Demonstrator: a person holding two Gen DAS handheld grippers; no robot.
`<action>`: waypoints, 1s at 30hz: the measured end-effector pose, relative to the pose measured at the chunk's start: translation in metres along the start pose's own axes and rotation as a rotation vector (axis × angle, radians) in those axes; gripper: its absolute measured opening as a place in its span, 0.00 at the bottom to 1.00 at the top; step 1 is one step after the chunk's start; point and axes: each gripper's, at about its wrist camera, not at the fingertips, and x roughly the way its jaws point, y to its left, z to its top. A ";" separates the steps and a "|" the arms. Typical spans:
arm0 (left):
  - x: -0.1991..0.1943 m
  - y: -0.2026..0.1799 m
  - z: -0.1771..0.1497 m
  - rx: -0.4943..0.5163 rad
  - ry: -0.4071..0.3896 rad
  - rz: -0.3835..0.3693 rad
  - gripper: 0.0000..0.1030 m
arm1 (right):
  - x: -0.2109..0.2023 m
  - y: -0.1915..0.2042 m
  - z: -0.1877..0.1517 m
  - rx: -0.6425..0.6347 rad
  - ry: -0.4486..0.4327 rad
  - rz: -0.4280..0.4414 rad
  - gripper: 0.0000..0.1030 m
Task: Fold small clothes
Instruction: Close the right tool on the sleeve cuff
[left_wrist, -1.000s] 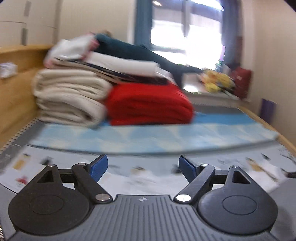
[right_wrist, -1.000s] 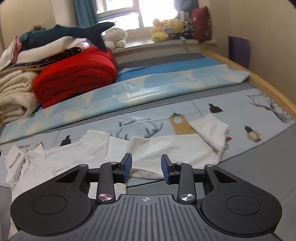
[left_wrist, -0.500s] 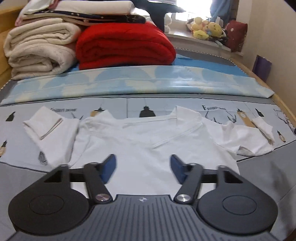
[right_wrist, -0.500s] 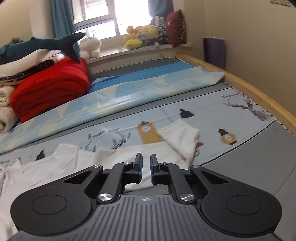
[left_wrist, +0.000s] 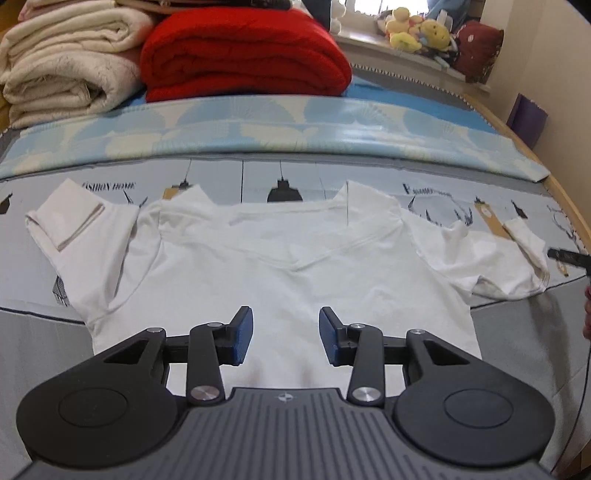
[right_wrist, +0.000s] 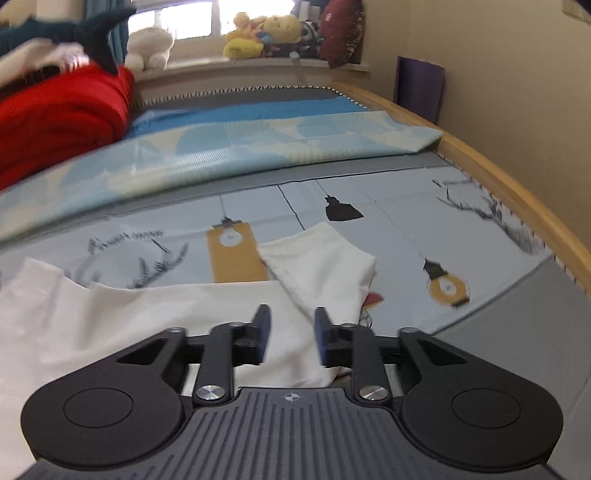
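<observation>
Both grippers drop toward the white cotton V-neck T-shirt (left_wrist: 295, 258) lying flat on the bed: left gripper (left_wrist: 286, 334) closing, unclenched over its chest; right gripper (right_wrist: 291, 334) reopening, holding nothing, at its right sleeve. Folding hasn't started.

Bed (left_wrist: 561, 206) with wooden rim, covered by a grey printed sheet (left_wrist: 236, 173). White T-shirt (left_wrist: 295, 280) lies flat on the sheet. Beyond the shirt: a pale blue folded cover (left_wrist: 280, 129), then a red blanket (left_wrist: 243, 51) beside cream blankets (left_wrist: 66, 66).
</observation>
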 end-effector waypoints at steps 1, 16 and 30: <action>0.003 -0.001 -0.001 0.006 0.011 0.001 0.43 | 0.009 0.001 0.001 -0.026 -0.008 -0.016 0.40; 0.029 -0.011 -0.003 0.062 0.087 0.005 0.44 | 0.095 -0.025 -0.007 -0.066 0.076 -0.189 0.05; 0.025 -0.008 -0.005 0.098 0.088 -0.027 0.44 | 0.080 -0.095 -0.022 0.181 0.099 -0.327 0.04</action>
